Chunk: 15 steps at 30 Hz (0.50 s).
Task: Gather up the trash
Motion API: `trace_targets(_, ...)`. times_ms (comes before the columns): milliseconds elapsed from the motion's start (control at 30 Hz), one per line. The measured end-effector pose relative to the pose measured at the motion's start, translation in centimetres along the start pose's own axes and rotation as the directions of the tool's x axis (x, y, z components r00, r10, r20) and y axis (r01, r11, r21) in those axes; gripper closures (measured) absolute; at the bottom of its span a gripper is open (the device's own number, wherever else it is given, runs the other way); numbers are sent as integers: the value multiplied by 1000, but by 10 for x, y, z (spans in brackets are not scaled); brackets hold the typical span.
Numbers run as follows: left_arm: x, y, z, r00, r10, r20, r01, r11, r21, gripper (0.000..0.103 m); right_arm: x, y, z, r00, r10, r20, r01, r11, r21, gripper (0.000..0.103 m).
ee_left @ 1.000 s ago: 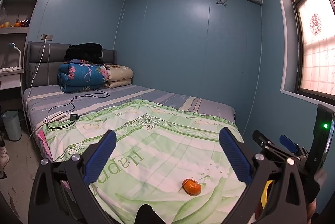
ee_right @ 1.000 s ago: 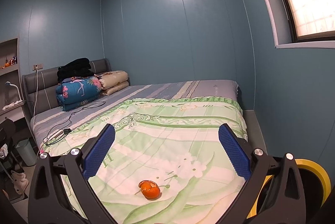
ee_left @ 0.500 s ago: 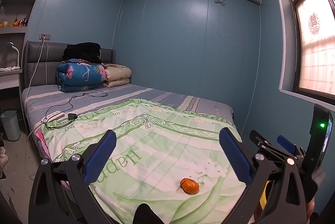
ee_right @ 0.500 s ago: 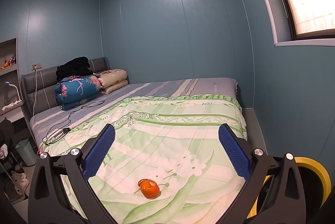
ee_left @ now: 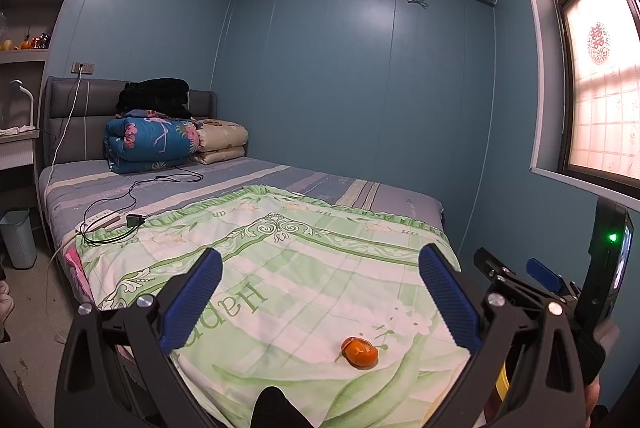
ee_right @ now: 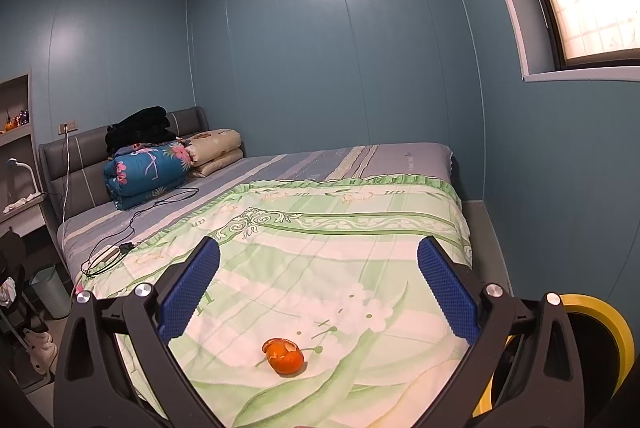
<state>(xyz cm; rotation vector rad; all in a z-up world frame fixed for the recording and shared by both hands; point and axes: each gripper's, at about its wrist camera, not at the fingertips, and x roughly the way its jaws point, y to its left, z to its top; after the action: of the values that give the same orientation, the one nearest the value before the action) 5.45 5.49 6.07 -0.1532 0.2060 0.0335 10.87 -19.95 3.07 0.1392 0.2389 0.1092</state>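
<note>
An orange tangerine peel (ee_left: 360, 352) (ee_right: 283, 355) lies on the green flowered bedspread (ee_left: 304, 268) (ee_right: 320, 248) near the foot of the bed. My left gripper (ee_left: 320, 300) hovers above and short of it, open, with nothing between its blue pads. My right gripper (ee_right: 319, 292) is open too, held above the peel, which shows low between its fingers. In the left wrist view the right gripper's body (ee_left: 560, 292) sits at the right edge. A yellow-rimmed bin (ee_right: 600, 332) stands on the floor at the bed's right corner.
Folded quilts (ee_left: 160, 140) and dark clothes are piled at the headboard. A power strip with cables (ee_left: 108, 220) lies on the striped sheet. A grey wastebasket (ee_left: 18, 244) stands on the floor left of the bed. Blue walls close in on the right.
Both grippers have shifted slightly; the peel sits a little lower and nearer in each view. Both stay open.
</note>
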Motion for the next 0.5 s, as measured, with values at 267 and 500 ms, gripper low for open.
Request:
trace_targets(267,3,0,-2,1000,4,-15,-4,1000,-7,8,2,-1,-1,1000,4,-12,-4,1000,3,8)
trace_targets(500,4,-2,-1,999,-20,-33,19,1000,-18,8,4,-2,-2,1000,4,-14,-3,1000,5,8)
